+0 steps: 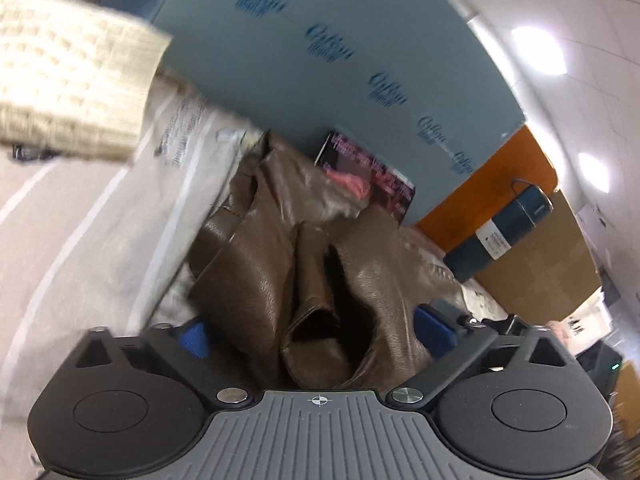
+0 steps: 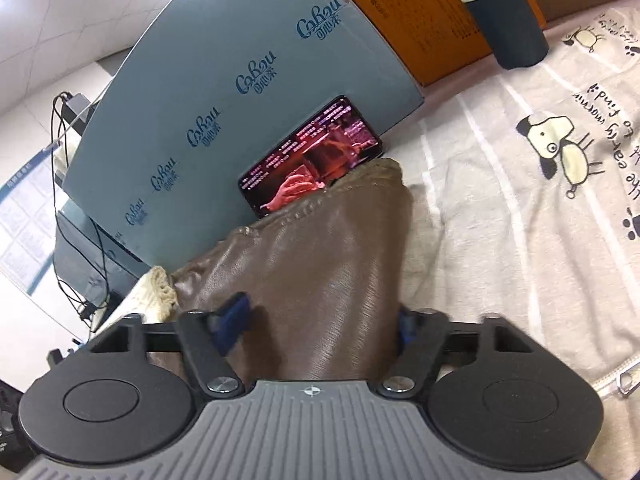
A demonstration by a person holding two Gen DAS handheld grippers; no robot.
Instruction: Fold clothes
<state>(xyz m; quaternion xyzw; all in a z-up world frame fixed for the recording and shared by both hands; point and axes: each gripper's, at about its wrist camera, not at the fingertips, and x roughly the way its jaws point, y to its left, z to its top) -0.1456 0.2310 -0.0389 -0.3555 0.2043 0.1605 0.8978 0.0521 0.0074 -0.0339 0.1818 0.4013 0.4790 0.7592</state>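
Printed cotton sheet (image 2: 520,240) below blue carton (image 2: 224,80)

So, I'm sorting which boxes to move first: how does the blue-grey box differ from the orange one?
The blue-grey box carries repeated dark-blue logos; the orange box has faint small print. A lit phone leans on the blue-grey box; a dark bottle stands before the orange one. Both stand on the printed cloth.

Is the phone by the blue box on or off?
On. The phone leans against the blue box, and its screen glows with a reddish video picture and lines of text. The brown leather garment hides its lower corner.
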